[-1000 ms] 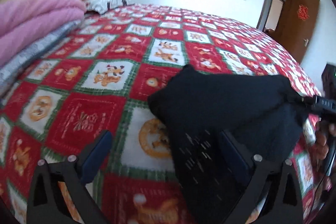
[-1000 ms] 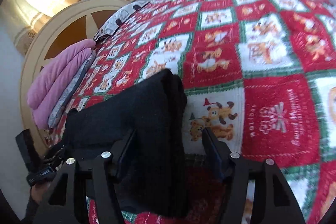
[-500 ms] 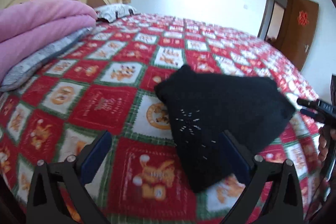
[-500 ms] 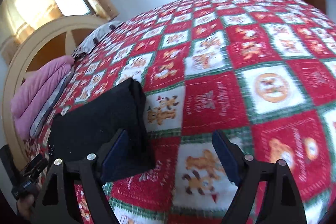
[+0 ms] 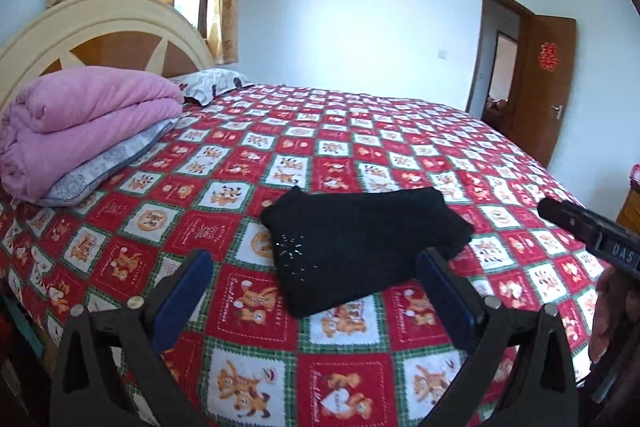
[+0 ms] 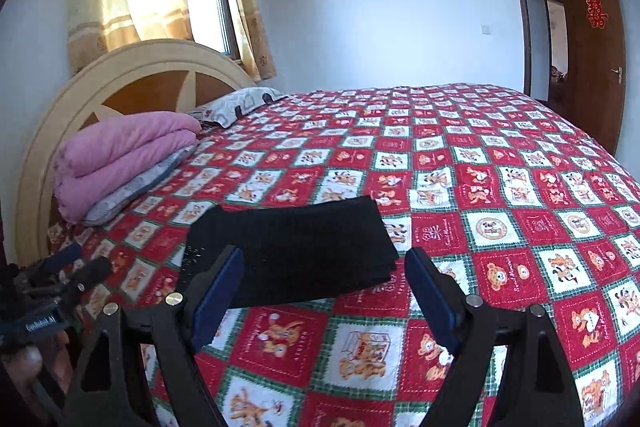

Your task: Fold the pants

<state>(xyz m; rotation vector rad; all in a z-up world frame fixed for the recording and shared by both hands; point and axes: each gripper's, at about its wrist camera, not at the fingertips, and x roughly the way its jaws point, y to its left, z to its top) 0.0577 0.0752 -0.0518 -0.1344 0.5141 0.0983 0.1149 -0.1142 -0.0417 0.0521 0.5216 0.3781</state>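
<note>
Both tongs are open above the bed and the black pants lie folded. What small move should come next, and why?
Probably none on the cloth: just draw both tongs back. The black pants lie as a compact folded bundle on the red patterned bedspread, and the left tongs and right tongs hang open, holding nothing. Perhaps the uneven near edge could be tidied.

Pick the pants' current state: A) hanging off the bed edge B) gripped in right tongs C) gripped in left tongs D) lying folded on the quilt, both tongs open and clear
D: the black pants lie folded on the red quilt, with the left tongs and right tongs open and holding nothing.
</note>
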